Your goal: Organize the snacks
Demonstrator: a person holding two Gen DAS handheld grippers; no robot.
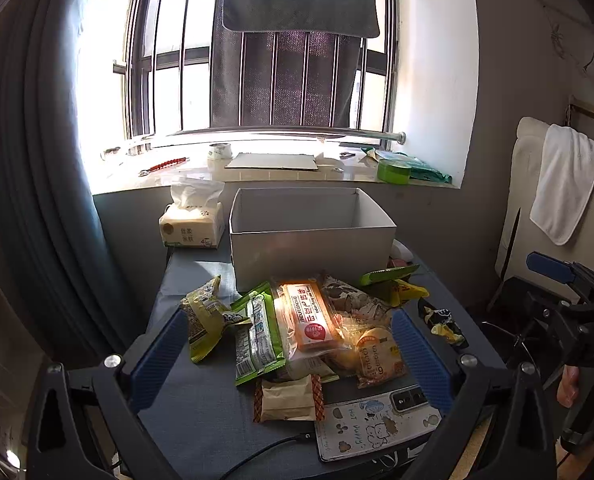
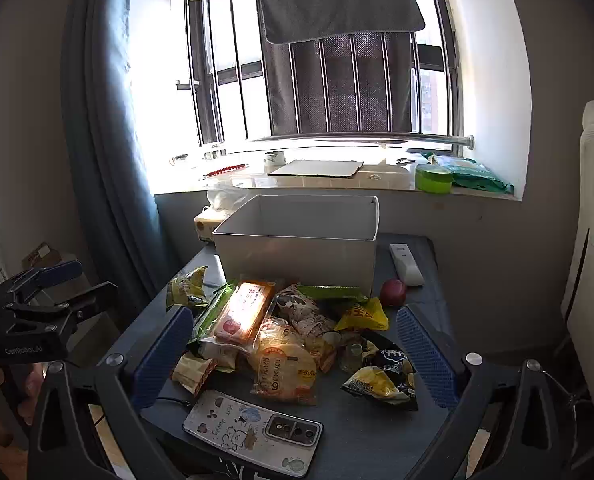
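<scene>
Fingers: left gripper [image 1: 289, 354] and right gripper [image 2: 295, 354] both released, holding nothing | snack pile [image 2: 281, 332] just before the white box [image 2: 297, 256], which looks empty | risk: phone [image 2: 253, 430] near the pile gets snagged; slick wrappers slip, adjacent packets drag along.

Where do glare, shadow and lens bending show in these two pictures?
Left wrist view: the window is blown out white, sun strikes the orange packet, and the curtain bows at the edge. Right wrist view: the same glare, a bright patch on the snacks, dark corners.
</scene>
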